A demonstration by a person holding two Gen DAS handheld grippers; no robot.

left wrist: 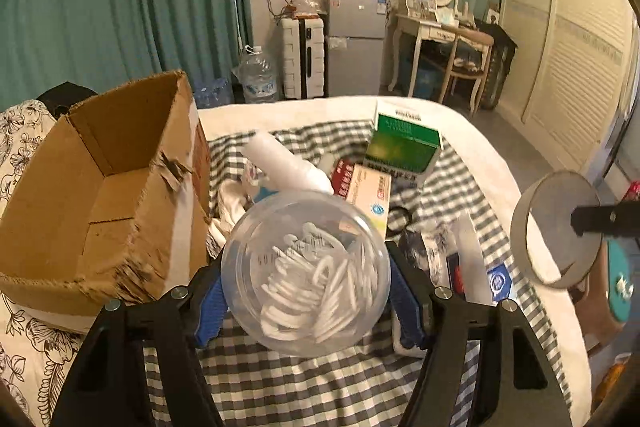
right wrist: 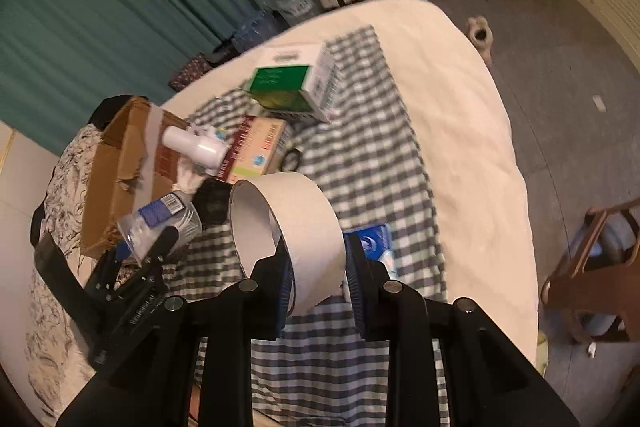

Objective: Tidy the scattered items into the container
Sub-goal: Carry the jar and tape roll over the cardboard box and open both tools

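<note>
My left gripper (left wrist: 306,291) is shut on a clear round tub of cotton swabs (left wrist: 306,273), held above the checked cloth just right of the open cardboard box (left wrist: 100,187). My right gripper (right wrist: 318,283) is shut on a grey tape roll (right wrist: 296,227), held above the cloth; the roll also shows at the right of the left wrist view (left wrist: 558,227). On the cloth lie a white bottle (left wrist: 286,163), a red-and-cream box (left wrist: 366,191), a green-and-white box (left wrist: 404,143) and a blue-and-white packet (left wrist: 498,279).
The checked cloth (right wrist: 372,155) covers a white bed (right wrist: 472,131). A floral fabric (left wrist: 28,339) lies left of the cardboard box. A wooden chair (right wrist: 600,267) stands right of the bed. A water jug, suitcase, fridge and dressing table stand beyond the bed.
</note>
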